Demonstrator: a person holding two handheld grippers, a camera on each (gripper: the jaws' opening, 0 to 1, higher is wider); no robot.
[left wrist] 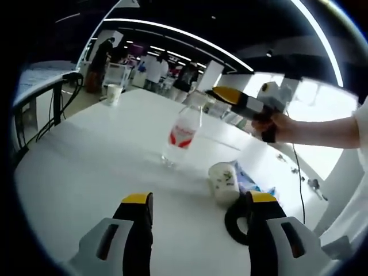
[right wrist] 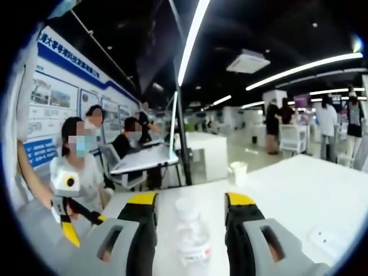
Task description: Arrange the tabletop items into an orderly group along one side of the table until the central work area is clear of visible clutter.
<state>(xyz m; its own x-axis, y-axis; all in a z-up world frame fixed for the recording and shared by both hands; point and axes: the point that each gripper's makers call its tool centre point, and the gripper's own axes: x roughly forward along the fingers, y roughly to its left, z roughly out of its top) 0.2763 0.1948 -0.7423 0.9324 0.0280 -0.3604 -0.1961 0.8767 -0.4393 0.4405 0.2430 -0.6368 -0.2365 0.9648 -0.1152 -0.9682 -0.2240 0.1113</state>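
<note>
A clear plastic bottle point(left wrist: 183, 135) with a red label stands mid-table, and its cap and shoulders point(right wrist: 192, 236) rise between the jaws of my right gripper point(right wrist: 190, 202). Those jaws are spread, with a gap on each side of the bottle. In the left gripper view the right gripper point(left wrist: 225, 94) comes in from the right, held by a hand, level with the bottle top. My left gripper point(left wrist: 200, 200) hovers open over the near table with nothing in it. A white cup point(left wrist: 224, 181) lies on its side beside a black ring point(left wrist: 234, 223) and a blue-white packet point(left wrist: 251, 179).
A paper cup point(left wrist: 113, 93) point(right wrist: 237, 171) stands at the far end of the white table point(left wrist: 86, 167). The left gripper point(right wrist: 68, 207) shows low at the left in a hand. Seated people, desks and a pole lie beyond the table edge. A cable point(left wrist: 296, 167) runs along the right side.
</note>
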